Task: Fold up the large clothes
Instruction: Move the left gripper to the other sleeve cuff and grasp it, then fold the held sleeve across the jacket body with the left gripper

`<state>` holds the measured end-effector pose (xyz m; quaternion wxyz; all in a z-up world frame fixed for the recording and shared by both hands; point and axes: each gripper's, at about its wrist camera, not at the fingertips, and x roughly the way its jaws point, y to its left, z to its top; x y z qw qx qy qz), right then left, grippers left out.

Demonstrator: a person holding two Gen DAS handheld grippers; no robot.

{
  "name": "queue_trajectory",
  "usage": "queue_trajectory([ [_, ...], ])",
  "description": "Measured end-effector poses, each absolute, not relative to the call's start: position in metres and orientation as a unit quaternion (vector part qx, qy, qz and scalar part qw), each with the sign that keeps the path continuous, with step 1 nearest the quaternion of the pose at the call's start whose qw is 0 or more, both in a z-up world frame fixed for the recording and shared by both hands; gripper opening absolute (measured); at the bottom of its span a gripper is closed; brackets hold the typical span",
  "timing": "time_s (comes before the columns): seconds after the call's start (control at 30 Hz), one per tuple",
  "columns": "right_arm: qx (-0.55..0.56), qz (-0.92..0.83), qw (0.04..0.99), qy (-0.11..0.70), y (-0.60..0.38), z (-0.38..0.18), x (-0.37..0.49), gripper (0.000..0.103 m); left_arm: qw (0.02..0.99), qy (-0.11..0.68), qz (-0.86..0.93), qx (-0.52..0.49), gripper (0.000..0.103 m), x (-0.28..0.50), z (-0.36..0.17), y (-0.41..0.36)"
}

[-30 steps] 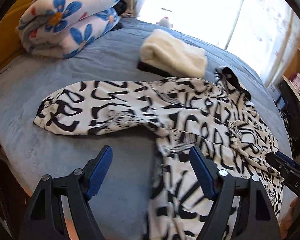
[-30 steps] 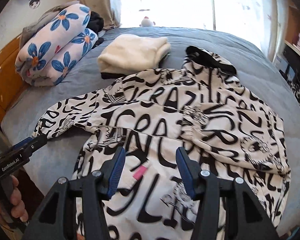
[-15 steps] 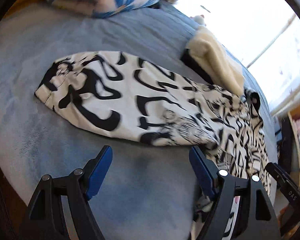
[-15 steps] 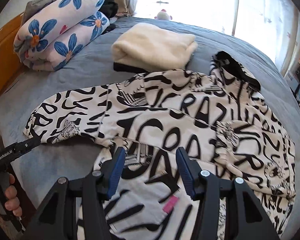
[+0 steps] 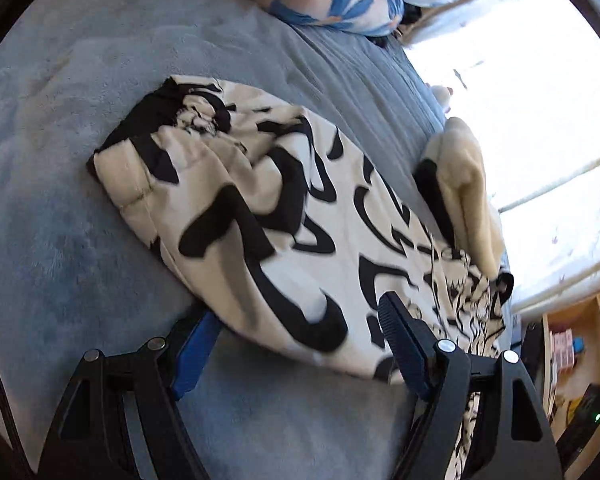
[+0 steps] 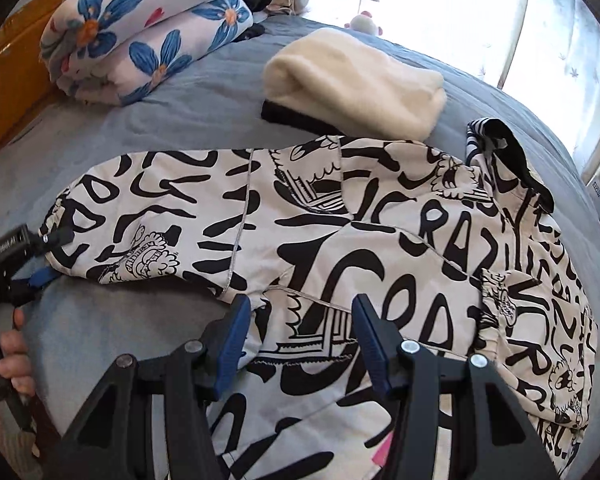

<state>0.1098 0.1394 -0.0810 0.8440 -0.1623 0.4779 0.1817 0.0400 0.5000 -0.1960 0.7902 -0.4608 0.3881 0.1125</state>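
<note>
Black-and-white printed hoodie spread flat mid-bed, one sleeve reaching the bed's near edge. Left gripper spread, straddling that sleeve. Right gripper spread over the hoodie's body. Cream folded garment just beyond; floral quilt at the far corner.

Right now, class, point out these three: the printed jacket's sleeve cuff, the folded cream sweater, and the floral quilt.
sleeve cuff [image 5: 140, 168]: left wrist view, gathered end.
cream sweater [image 6: 352, 80]: right wrist view, top face.
floral quilt [image 6: 140, 40]: right wrist view, rolled front.
</note>
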Motion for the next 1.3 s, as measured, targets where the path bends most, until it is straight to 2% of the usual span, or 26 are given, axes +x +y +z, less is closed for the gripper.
queue_trajectory([
  [0.23, -0.164, 0.181, 0.830, 0.501, 0.146, -0.099, 0.116, 0.053, 0.795, 0.372, 0.142, -0.458, 0.075, 0.060, -0.199, 0.514],
  [0.3, -0.165, 0.179, 0.829, 0.504, 0.147, -0.102, 0.117, 0.053, 0.803, 0.373, 0.155, -0.439, 0.056, 0.065, -0.195, 0.513],
  [0.33, -0.165, 0.179, 0.829, 0.504, 0.147, -0.102, 0.117, 0.053, 0.807, 0.375, 0.165, -0.426, 0.050, 0.068, -0.192, 0.512],
  [0.4, -0.165, 0.179, 0.829, 0.504, 0.147, -0.101, 0.116, 0.053, 0.816, 0.371, 0.174, -0.407, 0.021, 0.069, -0.185, 0.513],
  [0.5, -0.165, 0.180, 0.827, 0.506, 0.147, -0.102, 0.116, 0.053, 0.827, 0.367, 0.182, -0.386, 0.011, 0.073, -0.174, 0.510],
  [0.6, -0.164, 0.180, 0.827, 0.507, 0.146, -0.100, 0.114, 0.053, 0.841, 0.359, 0.181, -0.361, 0.008, 0.074, -0.156, 0.503],
  [0.9, -0.137, 0.175, 0.839, 0.497, 0.127, -0.083, 0.114, 0.053, 0.895, 0.312, 0.147, -0.283, 0.006, 0.080, -0.079, 0.455],
  [1.3, -0.060, 0.113, 0.866, 0.484, 0.022, -0.052, 0.126, 0.053, 0.931, 0.303, 0.012, -0.203, 0.006, 0.122, -0.006, 0.308],
])
